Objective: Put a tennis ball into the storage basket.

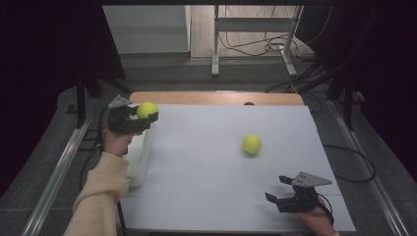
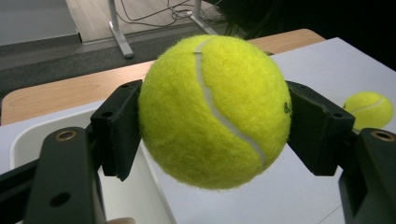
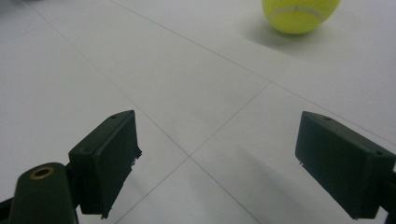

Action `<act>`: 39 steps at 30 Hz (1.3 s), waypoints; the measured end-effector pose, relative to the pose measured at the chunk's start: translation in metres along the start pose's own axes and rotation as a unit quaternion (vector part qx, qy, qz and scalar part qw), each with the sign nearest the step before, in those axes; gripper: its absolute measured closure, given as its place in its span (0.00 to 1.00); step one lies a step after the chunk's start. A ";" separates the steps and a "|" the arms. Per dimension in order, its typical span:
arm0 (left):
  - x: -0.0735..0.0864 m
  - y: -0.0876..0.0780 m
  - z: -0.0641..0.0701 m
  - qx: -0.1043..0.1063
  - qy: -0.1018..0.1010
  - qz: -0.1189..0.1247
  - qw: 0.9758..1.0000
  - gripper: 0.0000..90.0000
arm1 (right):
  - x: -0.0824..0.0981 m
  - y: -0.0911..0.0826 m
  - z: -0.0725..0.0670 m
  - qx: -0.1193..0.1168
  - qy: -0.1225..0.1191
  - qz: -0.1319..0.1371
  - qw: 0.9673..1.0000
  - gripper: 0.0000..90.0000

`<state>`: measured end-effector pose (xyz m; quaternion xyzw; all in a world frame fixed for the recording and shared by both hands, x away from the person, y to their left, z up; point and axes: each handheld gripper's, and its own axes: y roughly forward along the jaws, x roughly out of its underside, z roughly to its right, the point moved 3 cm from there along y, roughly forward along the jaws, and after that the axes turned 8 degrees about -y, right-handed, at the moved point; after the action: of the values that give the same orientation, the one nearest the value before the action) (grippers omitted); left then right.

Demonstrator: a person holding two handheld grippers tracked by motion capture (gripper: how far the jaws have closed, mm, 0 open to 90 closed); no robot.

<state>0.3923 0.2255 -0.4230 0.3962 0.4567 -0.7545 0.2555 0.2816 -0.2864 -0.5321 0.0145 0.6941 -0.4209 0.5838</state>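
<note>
the left gripper (image 1: 142, 115) is pinching a yellow tennis ball (image 1: 147, 109) between its two black jaws, held up off the table at the far left edge of the white table top (image 1: 206, 162). in the left gripper view the held ball (image 2: 215, 109) sits squarely between the pads, one pad pressed against each flank, its white seam curving down the front and some small dark lettering just showing at its right side. right below the gripper, at the table's left rim, stands a white bin (image 1: 139, 157), and a part of its pale rim (image 2: 28, 140) shows under the left jaw in the left gripper view. the hand carrying this gripper comes up from a cream sleeve (image 1: 101, 194) at the lower left of the high view. a second tennis ball (image 1: 252, 143) lies on the white surface, right of the middle and well apart from both grippers; it also appears at the right edge of the left gripper view (image 2: 369, 109) and at the top of the right gripper view (image 3: 299, 14), resting on the sheet with a soft shadow beside it. the right gripper (image 1: 276, 189) sits low at the near right corner of the table with its jaws spread wide and nothing between them, only the faint grid lines of the white sheet showing in the gap.
</note>
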 end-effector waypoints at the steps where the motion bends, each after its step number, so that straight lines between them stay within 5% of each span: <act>1: 0.000 0.000 -0.001 -0.001 0.000 0.000 1.000 0.30 | 0.000 0.000 0.000 0.000 0.000 0.000 1.000 0.15; 39: -0.003 0.021 -0.038 -0.066 -0.020 -0.051 0.996 0.30 | 0.000 0.000 0.001 0.004 0.003 -0.004 1.000 0.15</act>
<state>0.4234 0.2496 -0.4406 0.3399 0.5196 -0.7425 0.2514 0.2823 -0.2870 -0.5324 0.0152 0.6942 -0.4254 0.5804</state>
